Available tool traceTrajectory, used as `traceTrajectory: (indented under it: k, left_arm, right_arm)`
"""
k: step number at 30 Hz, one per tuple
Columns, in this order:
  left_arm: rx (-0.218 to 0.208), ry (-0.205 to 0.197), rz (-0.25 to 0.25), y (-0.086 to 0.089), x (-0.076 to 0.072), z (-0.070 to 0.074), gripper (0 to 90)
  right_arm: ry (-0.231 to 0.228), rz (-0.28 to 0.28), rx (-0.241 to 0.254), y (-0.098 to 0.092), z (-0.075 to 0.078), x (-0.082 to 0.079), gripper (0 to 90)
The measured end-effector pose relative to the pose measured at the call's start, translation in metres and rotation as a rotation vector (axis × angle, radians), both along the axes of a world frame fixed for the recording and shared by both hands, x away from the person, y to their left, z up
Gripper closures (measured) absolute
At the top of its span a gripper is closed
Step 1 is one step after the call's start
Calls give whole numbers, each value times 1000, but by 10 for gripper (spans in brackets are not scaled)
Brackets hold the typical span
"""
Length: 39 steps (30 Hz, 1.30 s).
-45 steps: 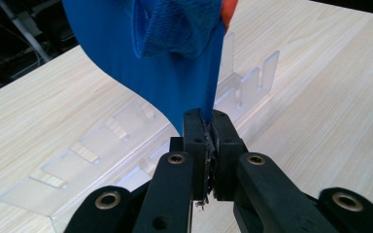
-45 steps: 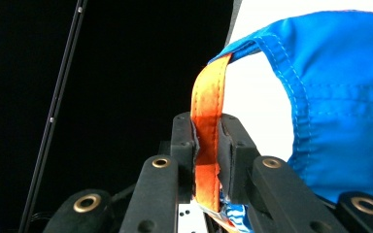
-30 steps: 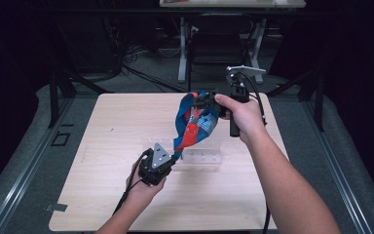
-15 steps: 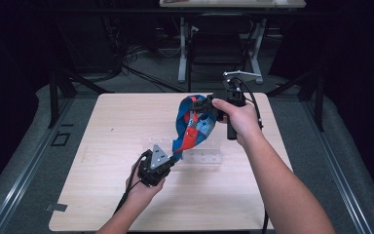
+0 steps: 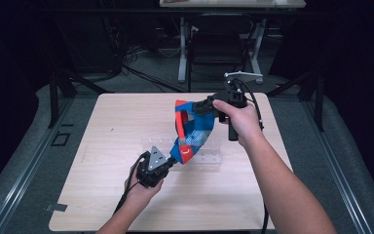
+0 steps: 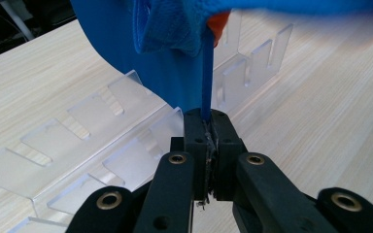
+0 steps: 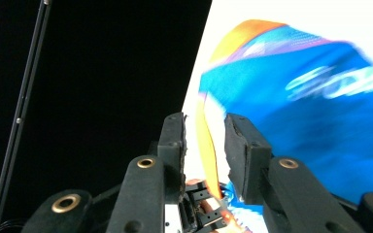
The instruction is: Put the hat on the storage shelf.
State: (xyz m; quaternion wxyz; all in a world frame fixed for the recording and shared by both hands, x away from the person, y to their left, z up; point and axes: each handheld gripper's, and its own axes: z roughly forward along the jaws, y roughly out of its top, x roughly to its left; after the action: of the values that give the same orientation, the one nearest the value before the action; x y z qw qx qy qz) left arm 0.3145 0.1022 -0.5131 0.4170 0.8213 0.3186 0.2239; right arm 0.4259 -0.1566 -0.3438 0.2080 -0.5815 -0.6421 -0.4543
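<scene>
Blue cloth hangs above the counter, stretched between tools. Left tool is clamped on its edge; keep that grip. Right tool has just been opening, orange hem loose between its jaws; withdraw it clear without snagging.

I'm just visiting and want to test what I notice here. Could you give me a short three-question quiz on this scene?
1. True or false: the left gripper is clamped on an edge of the blue cloth.
2. How do the right gripper's jaws stand on the cloth's orange trim? A) pressed tight B) apart, trim between them C) far away
3. What clear item lies on the wooden table under the cloth?

Key: 1 true. 2 B; those jaws have just been opening. 3 a clear plastic rack with slots.
</scene>
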Motion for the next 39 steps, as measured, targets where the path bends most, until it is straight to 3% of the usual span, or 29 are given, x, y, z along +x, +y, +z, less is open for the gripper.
traceTrajectory:
  k: [14,39]
  left_arm:
    - [-36,16,8,3,3,-10,880]
    - [-41,27,32,9,4,-15,856]
  right_arm:
    - [1,-10,0,-14,0,-3,709]
    - [5,-22,-4,-24,-6,-5,714]
